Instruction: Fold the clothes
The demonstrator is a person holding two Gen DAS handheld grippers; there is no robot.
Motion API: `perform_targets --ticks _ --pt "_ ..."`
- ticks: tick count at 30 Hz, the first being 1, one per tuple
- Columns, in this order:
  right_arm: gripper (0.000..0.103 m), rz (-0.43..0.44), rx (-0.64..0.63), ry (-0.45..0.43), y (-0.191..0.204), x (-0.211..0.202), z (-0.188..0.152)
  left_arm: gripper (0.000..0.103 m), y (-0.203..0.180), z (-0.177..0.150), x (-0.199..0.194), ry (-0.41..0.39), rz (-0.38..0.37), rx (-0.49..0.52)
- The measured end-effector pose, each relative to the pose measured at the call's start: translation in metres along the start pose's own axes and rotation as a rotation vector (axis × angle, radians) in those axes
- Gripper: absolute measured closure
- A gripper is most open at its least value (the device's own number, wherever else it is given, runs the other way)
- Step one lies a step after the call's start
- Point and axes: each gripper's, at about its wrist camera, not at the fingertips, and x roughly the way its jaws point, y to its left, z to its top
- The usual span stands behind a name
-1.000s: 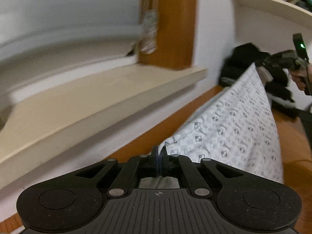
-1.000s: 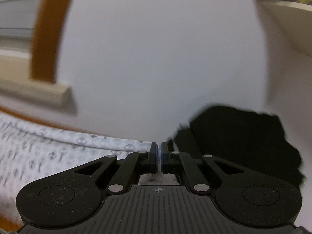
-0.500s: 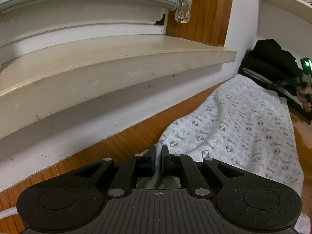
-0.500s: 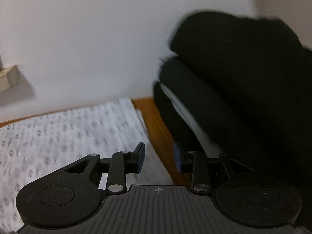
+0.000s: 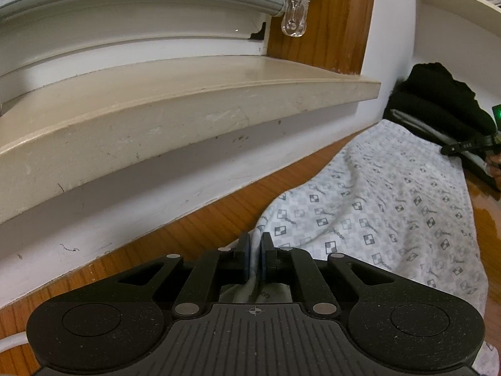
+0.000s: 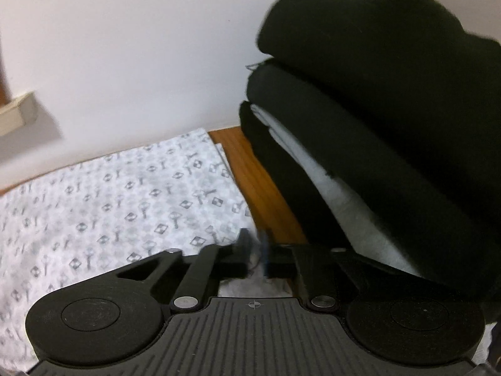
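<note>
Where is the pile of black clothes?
In the right wrist view the pile of black clothes sits on the right, against the white wall, on the wooden table beside the patterned cloth.

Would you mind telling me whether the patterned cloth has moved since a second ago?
Yes. In the left wrist view the patterned cloth was stretched up level with the window sill; it now lies low on the wooden surface.
</note>
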Motion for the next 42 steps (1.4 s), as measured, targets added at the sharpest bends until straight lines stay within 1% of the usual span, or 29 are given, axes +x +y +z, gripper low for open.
perform_targets --ticks 2,4,6,8,11,14,16,18,19,20,21,22,26,29,32,33,34,35,36,37,39,40,42 --pt "0.099 -0.018 -0.009 -0.041 0.001 -0.012 0.003 0.096 0.0 0.0 0.0 0.0 0.001 0.001" --pt "0.099 -0.045 -0.012 -0.098 -0.001 -0.033 0.01 0.096 -0.001 0.0 0.0 0.0 0.002 0.004" --pt "0.099 -0.068 -0.018 -0.13 -0.005 -0.054 0.014 0.096 -0.001 -0.001 0.0 0.001 -0.004 0.003" --pt "0.099 -0.095 -0.025 -0.11 -0.008 -0.062 0.012 0.096 0.0 0.0 0.0 0.001 -0.008 -0.001" --pt "0.099 -0.108 -0.01 -0.069 -0.012 -0.061 0.002 0.095 -0.001 0.0 0.0 0.001 -0.006 0.001" --pt "0.098 -0.119 -0.039 0.005 -0.012 -0.044 -0.01 0.095 -0.001 0.001 0.001 0.002 -0.005 0.005" --pt "0.085 -0.131 -0.062 0.046 -0.011 -0.032 -0.017 0.093 -0.001 0.001 0.001 0.002 -0.01 0.003" --pt "0.076 -0.129 -0.064 0.018 -0.008 -0.034 -0.013 0.093 -0.001 0.001 0.001 0.002 -0.01 0.005" --pt "0.074 -0.117 -0.063 -0.002 -0.005 -0.036 -0.009 0.093 -0.001 0.001 0.0 0.001 -0.008 0.007" --pt "0.073 -0.091 -0.064 -0.024 -0.002 -0.036 -0.002 0.093 -0.001 0.001 0.0 0.001 -0.006 0.01" --pt "0.068 -0.065 -0.065 -0.045 0.002 -0.036 0.005 0.093 -0.002 0.001 0.001 0.001 -0.005 0.011" --pt "0.067 -0.042 -0.064 -0.059 0.006 -0.033 0.012 0.093 -0.002 0.001 0.001 0.001 -0.003 0.013" --pt "0.065 0.034 -0.054 -0.062 0.023 0.0 0.045 0.093 -0.004 0.001 0.001 0.001 0.006 0.023" --pt "0.065 0.025 -0.083 -0.027 0.037 0.032 0.051 0.093 -0.004 0.001 0.001 0.001 0.007 0.027" --pt "0.065 0.024 -0.082 -0.005 0.04 0.052 0.048 0.093 -0.004 0.001 0.001 0.001 0.005 0.025" --pt "0.071 0.022 -0.08 -0.008 0.04 0.054 0.046 0.093 -0.004 0.001 0.001 0.001 0.004 0.024" --pt "0.089 0.024 -0.078 -0.022 0.04 0.051 0.045 0.093 -0.004 0.001 0.001 0.001 0.004 0.023" --pt "0.098 0.03 -0.076 -0.045 0.039 0.046 0.043 0.093 -0.004 0.001 0.001 0.001 0.004 0.024" --pt "0.098 0.04 -0.072 -0.084 0.037 0.037 0.041 0.093 -0.004 0.001 0.001 0.001 0.004 0.024" --pt "0.098 0.054 -0.062 -0.146 0.034 0.022 0.039 0.093 -0.004 0.001 0.001 0.001 0.004 0.024" --pt "0.098 0.061 -0.026 -0.232 0.024 -0.007 0.033 0.093 -0.004 0.001 0.001 0.001 0.004 0.024" --pt "0.098 0.065 -0.013 -0.264 0.019 -0.019 0.029 0.093 -0.004 0.001 0.001 0.001 0.005 0.024" --pt "0.098 0.071 -0.02 -0.27 0.012 -0.037 0.016 0.093 -0.004 0.001 0.001 0.001 0.005 0.024"
